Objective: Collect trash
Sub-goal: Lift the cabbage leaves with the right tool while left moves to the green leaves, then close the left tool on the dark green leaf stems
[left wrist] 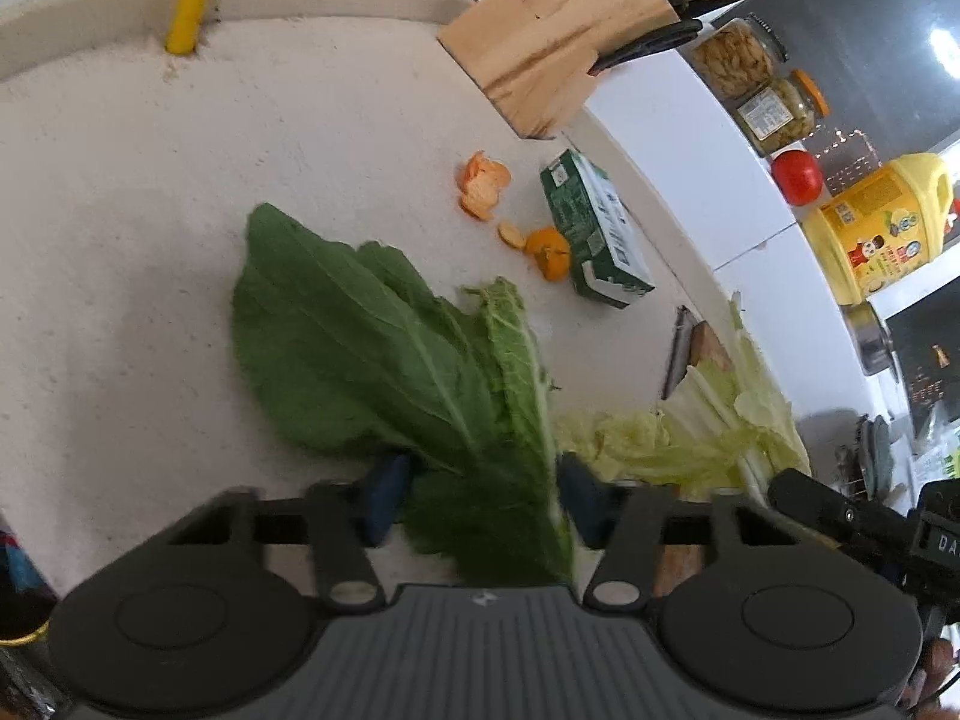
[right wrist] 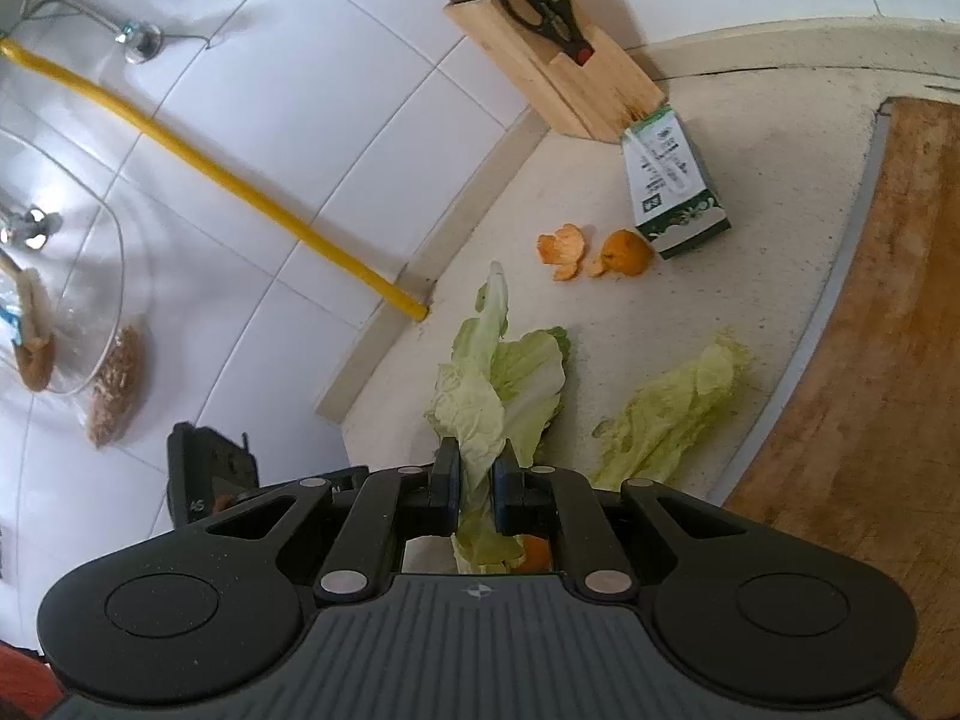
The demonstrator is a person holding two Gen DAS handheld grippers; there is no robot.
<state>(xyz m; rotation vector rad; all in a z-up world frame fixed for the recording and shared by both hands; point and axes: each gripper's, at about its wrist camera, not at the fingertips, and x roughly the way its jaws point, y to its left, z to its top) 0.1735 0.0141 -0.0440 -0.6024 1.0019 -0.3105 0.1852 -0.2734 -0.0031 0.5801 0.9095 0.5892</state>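
While my right tongs [right wrist: 477, 468] are clenched on a pale cabbage leaf [right wrist: 492, 384], pinching it low at the stalk so the frilly top stands up clear of the counter [right wrist: 600, 312], my left tongs [left wrist: 480, 495] sit astride the stem end of a dark green leaf [left wrist: 372, 348]. Its blue fingers [left wrist: 387, 495] stand on either side of the stem with a gap showing, so I judge them not yet pressing, more released than gripping. I hold each leaf by the stalk because that is the firm part; the blade would tear or slip. Plenty of trash lies loose: another limp cabbage leaf [right wrist: 678, 408] to the right of the held one, near the edge of the wooden cutting board [right wrist: 870, 360], and farther off the orange peels [right wrist: 594, 255] scattered beside a green and white carton [right wrist: 675, 192] lying on its side at the foot of the knife block [right wrist: 576, 84]. A yellow pipe [right wrist: 228, 180] runs down the tiled wall to the counter on the far left. No bin shows in either view, so I cannot tell where the scraps are meant to go. My guess is that the job is early, with only leaves in hand and the peels and carton untouched.
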